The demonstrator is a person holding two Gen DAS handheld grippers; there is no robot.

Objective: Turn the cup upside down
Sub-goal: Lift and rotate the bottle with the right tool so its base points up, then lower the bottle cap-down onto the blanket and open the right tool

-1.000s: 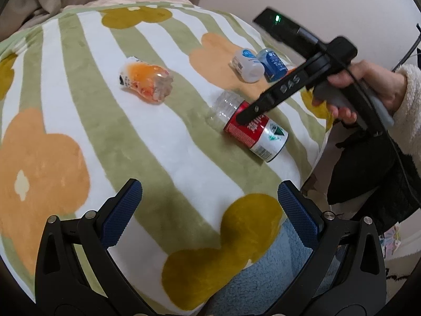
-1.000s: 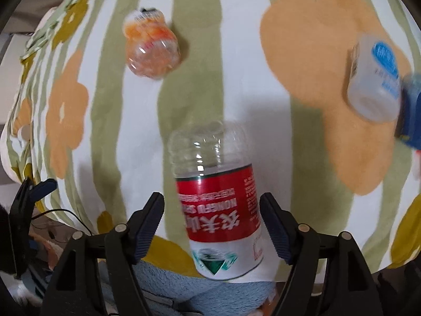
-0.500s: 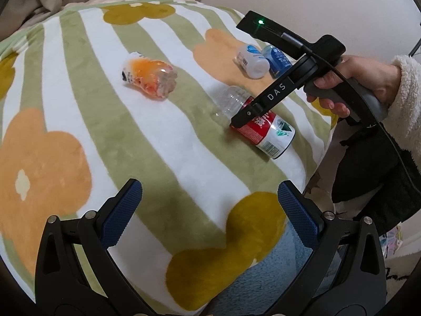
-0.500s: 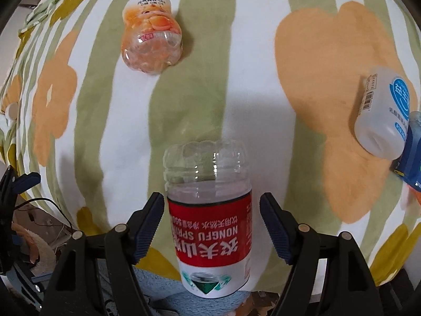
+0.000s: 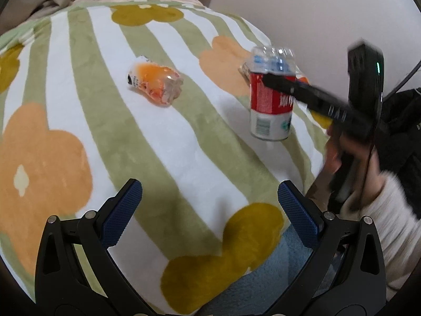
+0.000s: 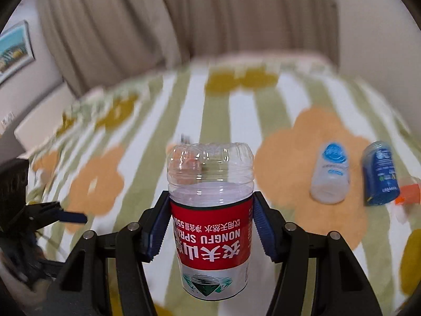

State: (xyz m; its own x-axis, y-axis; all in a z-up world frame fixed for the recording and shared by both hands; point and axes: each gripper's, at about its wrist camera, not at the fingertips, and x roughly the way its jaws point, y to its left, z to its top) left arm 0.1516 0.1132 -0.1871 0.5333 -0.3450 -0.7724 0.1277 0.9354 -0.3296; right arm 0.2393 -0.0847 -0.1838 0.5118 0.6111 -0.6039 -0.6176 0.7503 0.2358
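Note:
The cup [image 6: 210, 216] is a cut-off clear plastic bottle with a red and white label. My right gripper [image 6: 209, 226] is shut on its red band and holds it upright with the moulded base on top and the open end down, just above the blanket. In the left wrist view the cup [image 5: 271, 97] hangs at the right, with the right gripper's finger [image 5: 302, 89] across it. My left gripper [image 5: 210, 205] is open and empty over the blanket's near edge.
The striped flower blanket [image 5: 163, 131] covers a rounded surface. An orange-filled cup [image 5: 155, 85] lies on its side at the middle. A white bottle [image 6: 331, 173] and a blue bottle [image 6: 380, 173] lie at the right. Curtains hang behind.
My right gripper has shut on the cup, which lay on its side, lifted it and turned it upright with the base on top. The left gripper has stayed put.

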